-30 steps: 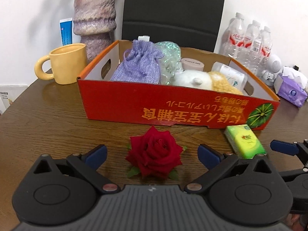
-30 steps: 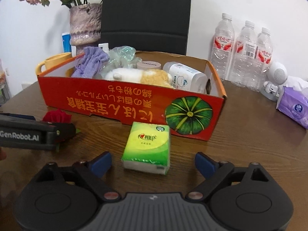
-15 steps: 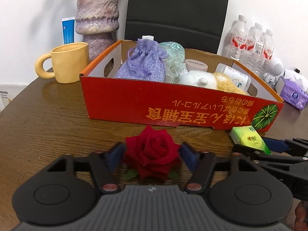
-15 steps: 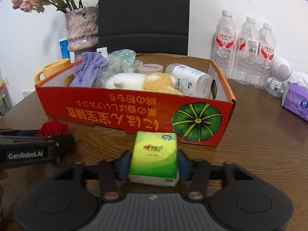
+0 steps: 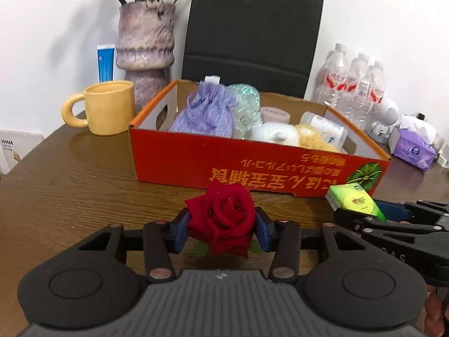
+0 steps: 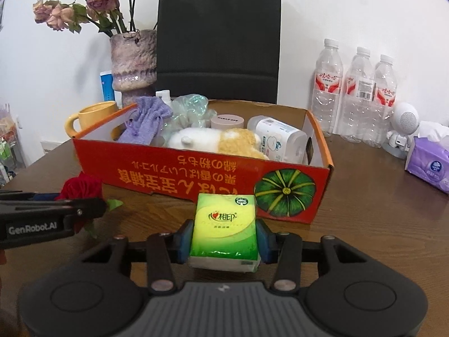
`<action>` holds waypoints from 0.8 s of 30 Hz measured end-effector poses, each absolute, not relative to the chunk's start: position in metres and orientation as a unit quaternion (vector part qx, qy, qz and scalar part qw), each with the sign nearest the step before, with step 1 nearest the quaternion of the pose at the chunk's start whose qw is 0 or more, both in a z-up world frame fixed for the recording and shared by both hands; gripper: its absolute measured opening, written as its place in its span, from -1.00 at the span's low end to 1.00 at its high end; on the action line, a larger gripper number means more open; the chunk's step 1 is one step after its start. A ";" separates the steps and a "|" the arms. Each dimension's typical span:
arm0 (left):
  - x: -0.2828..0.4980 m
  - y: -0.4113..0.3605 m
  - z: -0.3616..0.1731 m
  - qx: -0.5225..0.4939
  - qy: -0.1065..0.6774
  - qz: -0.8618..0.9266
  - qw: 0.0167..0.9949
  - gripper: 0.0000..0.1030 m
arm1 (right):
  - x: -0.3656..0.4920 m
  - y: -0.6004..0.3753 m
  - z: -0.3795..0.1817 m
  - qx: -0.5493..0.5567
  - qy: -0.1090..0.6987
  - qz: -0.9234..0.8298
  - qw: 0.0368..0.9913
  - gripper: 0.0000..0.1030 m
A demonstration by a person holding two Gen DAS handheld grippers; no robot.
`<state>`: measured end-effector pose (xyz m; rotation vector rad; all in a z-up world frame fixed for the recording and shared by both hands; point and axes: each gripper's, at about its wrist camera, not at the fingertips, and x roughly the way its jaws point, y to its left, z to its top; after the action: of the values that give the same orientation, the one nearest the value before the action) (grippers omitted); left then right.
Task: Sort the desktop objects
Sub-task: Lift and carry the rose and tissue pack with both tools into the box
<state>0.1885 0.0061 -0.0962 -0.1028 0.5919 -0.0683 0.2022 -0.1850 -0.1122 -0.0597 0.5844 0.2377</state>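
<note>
My left gripper (image 5: 221, 231) is shut on a red rose (image 5: 221, 216) and holds it above the wooden table, in front of the red cardboard box (image 5: 252, 165). My right gripper (image 6: 224, 238) is shut on a green tissue pack (image 6: 224, 224), lifted off the table in front of the box (image 6: 196, 177). The box holds a purple pouch (image 5: 206, 112), a plush toy (image 5: 283, 136), a wipes pack (image 6: 277, 140) and other items. The rose also shows in the right wrist view (image 6: 81, 188), the tissue pack in the left wrist view (image 5: 352, 200).
A yellow mug (image 5: 106, 111) and a purple vase (image 5: 146, 47) stand left of the box. Three water bottles (image 6: 356, 95), a small white robot figure (image 6: 401, 129) and a purple tissue pack (image 6: 429, 165) stand at the right. A black chair back (image 6: 219, 42) is behind.
Both grippers closed from open: the left on the rose, the right on the green tissue pack. Both have since lifted their objects off the table.
</note>
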 end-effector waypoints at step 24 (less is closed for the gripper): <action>0.126 0.008 0.008 -0.031 0.207 -0.081 0.974 -0.08 | 0.135 -0.205 -0.019 -0.006 0.211 0.141 0.967 -0.14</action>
<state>0.1263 0.0079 0.0079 -0.0627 0.4183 -0.1637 0.1348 -0.2046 -0.0186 -0.0113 0.4275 0.2858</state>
